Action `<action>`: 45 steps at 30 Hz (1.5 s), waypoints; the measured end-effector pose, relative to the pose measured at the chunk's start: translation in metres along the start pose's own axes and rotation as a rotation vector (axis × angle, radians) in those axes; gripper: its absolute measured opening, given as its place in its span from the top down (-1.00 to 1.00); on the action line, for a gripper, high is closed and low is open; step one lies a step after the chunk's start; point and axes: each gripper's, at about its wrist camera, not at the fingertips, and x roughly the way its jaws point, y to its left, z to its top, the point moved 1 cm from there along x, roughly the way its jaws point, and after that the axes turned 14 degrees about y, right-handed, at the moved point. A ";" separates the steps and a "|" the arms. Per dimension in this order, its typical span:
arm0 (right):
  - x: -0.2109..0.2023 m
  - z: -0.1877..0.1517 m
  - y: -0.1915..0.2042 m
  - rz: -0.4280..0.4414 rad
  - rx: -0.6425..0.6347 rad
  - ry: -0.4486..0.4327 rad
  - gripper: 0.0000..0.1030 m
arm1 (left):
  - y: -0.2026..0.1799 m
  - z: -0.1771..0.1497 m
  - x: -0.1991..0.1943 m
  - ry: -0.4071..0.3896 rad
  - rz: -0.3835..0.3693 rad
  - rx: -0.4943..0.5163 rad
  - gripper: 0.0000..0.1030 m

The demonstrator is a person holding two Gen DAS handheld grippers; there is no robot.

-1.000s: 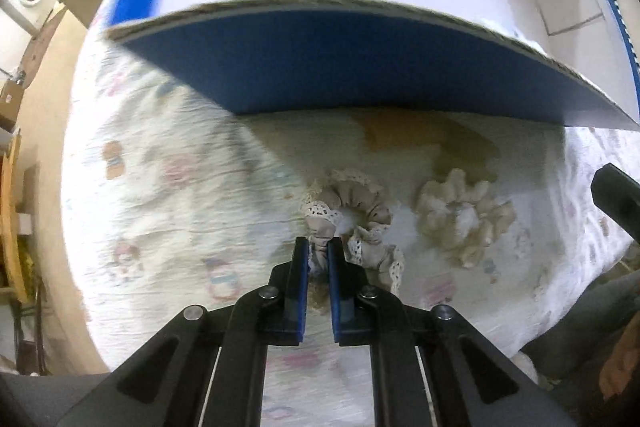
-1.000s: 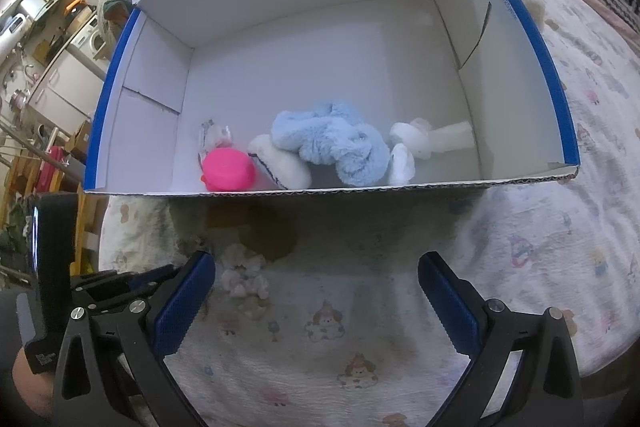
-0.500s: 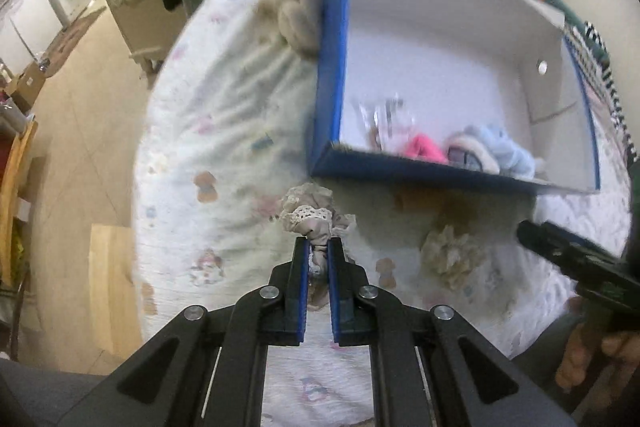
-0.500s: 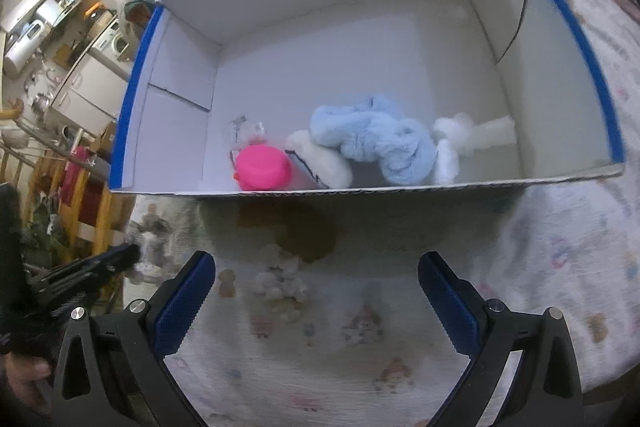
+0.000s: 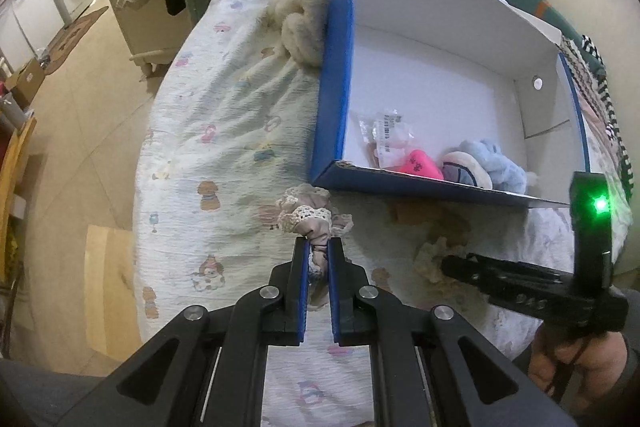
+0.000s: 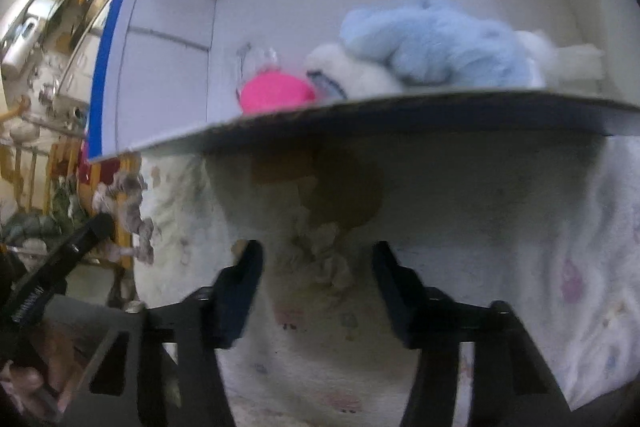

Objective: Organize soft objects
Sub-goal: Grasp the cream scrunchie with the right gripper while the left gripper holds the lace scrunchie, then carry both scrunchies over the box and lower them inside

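Blue-sided cardboard box (image 5: 334,75) already holds a pink plush (image 5: 420,163) and blue fluffy toy (image 5: 496,167). Left gripper (image 5: 318,247) clamps a lace-trimmed scrunchie (image 5: 308,215) just outside its near wall — unboxed. Right gripper (image 6: 318,259), jaws just been closing, straddles the cream scrunchie (image 6: 324,251) — pads not touching.

No text can be read; print on the clear packet (image 5: 386,141) in the box (image 5: 334,75) is illegible
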 end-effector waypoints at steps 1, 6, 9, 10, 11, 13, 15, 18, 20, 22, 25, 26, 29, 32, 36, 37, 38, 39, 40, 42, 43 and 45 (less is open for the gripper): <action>0.003 0.000 0.002 -0.005 -0.010 0.008 0.36 | -0.002 0.000 0.001 -0.001 0.004 0.005 0.84; 0.001 -0.010 0.011 -0.017 -0.082 0.013 0.66 | -0.004 0.000 0.003 0.000 0.018 0.011 0.84; -0.004 -0.021 0.016 0.002 -0.120 0.016 0.66 | -0.001 -0.001 0.004 0.003 0.024 0.004 0.84; -0.005 -0.024 0.016 -0.004 -0.128 0.013 0.66 | 0.000 -0.001 0.005 0.004 0.026 0.004 0.84; -0.006 -0.028 0.017 -0.012 -0.136 0.009 0.67 | 0.000 -0.002 0.005 0.003 0.030 0.002 0.84; -0.009 -0.032 0.016 -0.013 -0.144 -0.002 0.67 | 0.001 -0.002 0.006 0.002 0.037 0.004 0.84; -0.015 -0.034 0.018 -0.011 -0.154 -0.022 0.67 | 0.000 -0.004 0.006 -0.001 0.043 0.006 0.84; -0.025 -0.036 0.021 -0.009 -0.163 -0.055 0.67 | -0.001 -0.006 0.000 -0.003 0.030 0.013 0.84; -0.037 -0.042 0.017 0.001 -0.168 -0.074 0.67 | -0.004 -0.010 -0.011 -0.027 0.015 0.029 0.84; -0.048 -0.043 0.017 0.021 -0.176 -0.102 0.67 | -0.008 -0.013 -0.022 -0.062 0.035 0.051 0.84; -0.067 -0.047 0.022 0.045 -0.188 -0.148 0.67 | -0.014 -0.017 -0.033 -0.107 0.048 0.058 0.84; -0.075 -0.049 0.023 0.041 -0.183 -0.166 0.67 | -0.017 -0.017 -0.036 -0.118 0.049 0.060 0.84; -0.094 -0.051 0.021 0.081 -0.163 -0.212 0.67 | -0.026 -0.016 -0.045 -0.156 0.057 0.079 0.84; -0.114 -0.050 0.019 0.097 -0.153 -0.266 0.67 | -0.035 -0.008 -0.058 -0.204 0.065 0.099 0.84; -0.139 -0.047 0.014 0.107 -0.144 -0.341 0.67 | -0.044 0.010 -0.071 -0.238 0.056 0.101 0.84; -0.143 -0.047 0.016 0.108 -0.144 -0.356 0.67 | -0.045 0.014 -0.072 -0.237 0.049 0.100 0.84; -0.148 -0.045 0.015 0.108 -0.143 -0.372 0.67 | -0.047 0.019 -0.074 -0.235 0.042 0.099 0.84; -0.151 -0.042 0.016 0.105 -0.140 -0.386 0.67 | -0.049 0.023 -0.075 -0.233 0.036 0.098 0.84; -0.156 -0.039 0.014 0.103 -0.138 -0.396 0.67 | -0.052 0.029 -0.076 -0.232 0.033 0.101 0.84; -0.163 -0.033 0.013 0.102 -0.136 -0.411 0.67 | -0.057 0.040 -0.078 -0.239 0.036 0.107 0.84; -0.162 -0.030 0.017 0.096 -0.134 -0.417 0.67 | -0.059 0.045 -0.079 -0.244 0.038 0.111 0.84; -0.167 -0.022 0.016 0.089 -0.128 -0.431 0.67 | -0.064 0.055 -0.081 -0.249 0.037 0.117 0.84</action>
